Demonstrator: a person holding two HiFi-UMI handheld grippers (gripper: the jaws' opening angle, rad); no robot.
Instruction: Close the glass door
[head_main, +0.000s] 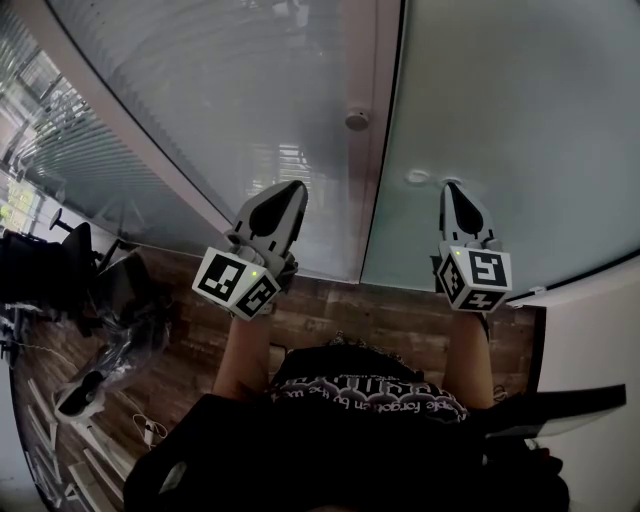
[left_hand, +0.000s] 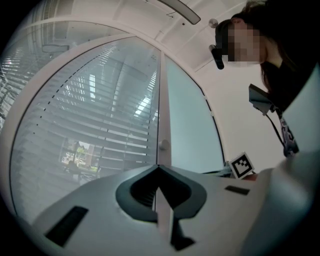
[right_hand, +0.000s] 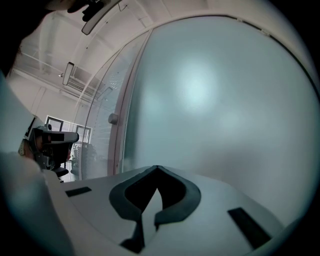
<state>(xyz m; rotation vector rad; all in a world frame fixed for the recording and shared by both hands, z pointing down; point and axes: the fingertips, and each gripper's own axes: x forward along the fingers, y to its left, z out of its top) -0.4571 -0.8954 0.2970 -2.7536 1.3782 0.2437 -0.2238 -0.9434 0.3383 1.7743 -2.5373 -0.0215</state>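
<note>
The glass door (head_main: 500, 100) is a frosted pane filling the right half of the head view. Its edge lies along the pale upright frame (head_main: 378, 90), which carries a small round knob (head_main: 357, 120). My right gripper (head_main: 452, 186) is shut and holds nothing. Its tips point at the frosted pane (right_hand: 215, 90), very near it; contact cannot be told. My left gripper (head_main: 296, 186) is also shut and holds nothing. It points at the frame just below the knob (left_hand: 163, 146), in front of the fixed glass with blinds (left_hand: 100, 115).
A wooden floor (head_main: 400, 320) runs below the glass. A black office chair (head_main: 60, 270) and a grey bundle (head_main: 110, 360) sit at the left. A white wall (head_main: 590, 350) closes the right side. The person's dark top (head_main: 360, 430) fills the bottom.
</note>
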